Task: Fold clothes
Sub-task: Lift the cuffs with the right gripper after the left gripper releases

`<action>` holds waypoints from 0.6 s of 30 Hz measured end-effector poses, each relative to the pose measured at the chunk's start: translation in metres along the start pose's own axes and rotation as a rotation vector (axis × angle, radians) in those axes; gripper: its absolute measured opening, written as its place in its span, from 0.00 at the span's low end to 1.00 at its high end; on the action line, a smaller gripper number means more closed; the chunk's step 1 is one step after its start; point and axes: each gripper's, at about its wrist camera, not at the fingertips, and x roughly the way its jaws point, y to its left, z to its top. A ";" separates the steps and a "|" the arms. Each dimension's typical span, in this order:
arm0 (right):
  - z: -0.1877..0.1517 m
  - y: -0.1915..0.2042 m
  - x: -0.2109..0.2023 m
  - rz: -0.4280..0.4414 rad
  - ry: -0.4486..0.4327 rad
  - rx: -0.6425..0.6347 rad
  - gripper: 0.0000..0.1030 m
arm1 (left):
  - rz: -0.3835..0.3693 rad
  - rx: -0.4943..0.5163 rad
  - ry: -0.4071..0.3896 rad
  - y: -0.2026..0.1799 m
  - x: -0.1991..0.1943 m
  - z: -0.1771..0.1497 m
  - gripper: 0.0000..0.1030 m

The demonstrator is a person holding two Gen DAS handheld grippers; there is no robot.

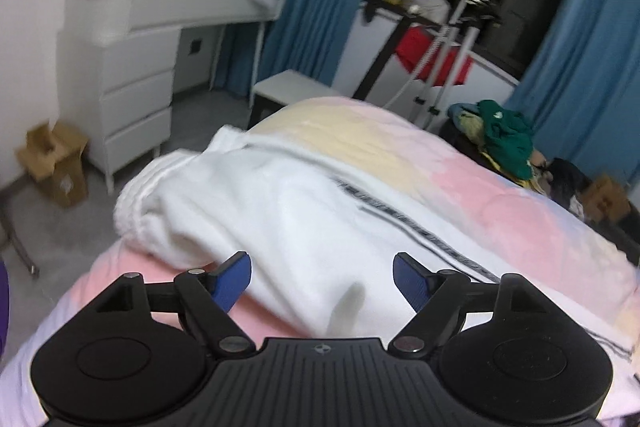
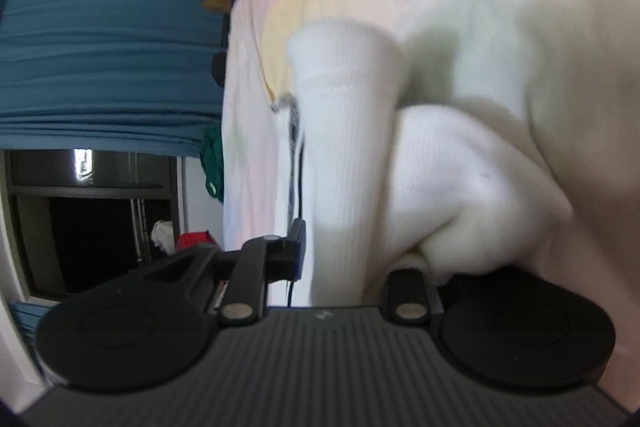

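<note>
A white garment [image 1: 288,203] with a dark striped band lies bunched on a bed with a pink and yellow cover [image 1: 520,211]. My left gripper [image 1: 322,279] is open just above the garment's near edge, blue pads apart and empty. In the right wrist view the camera is rolled sideways. My right gripper [image 2: 348,251] is closed on the white garment [image 2: 460,187]; a ribbed cuff [image 2: 344,99] stands up between the fingers. Only the left finger [image 2: 298,247] shows; the other is hidden under cloth.
A white drawer unit [image 1: 132,87] and desk stand at the left, with a cardboard box [image 1: 56,159] on the floor. A small bench [image 1: 292,91] sits past the bed. A drying rack [image 1: 440,27] and a pile of green clothes [image 1: 504,135] are at the right, before blue curtains.
</note>
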 end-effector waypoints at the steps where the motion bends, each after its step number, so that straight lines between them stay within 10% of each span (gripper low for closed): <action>1: 0.000 0.004 -0.002 -0.006 -0.024 -0.030 0.27 | -0.012 0.019 -0.002 -0.010 0.002 -0.001 0.78; 18: 0.008 0.002 0.011 -0.041 -0.043 -0.036 0.21 | -0.099 0.360 0.071 -0.171 0.096 -0.078 0.79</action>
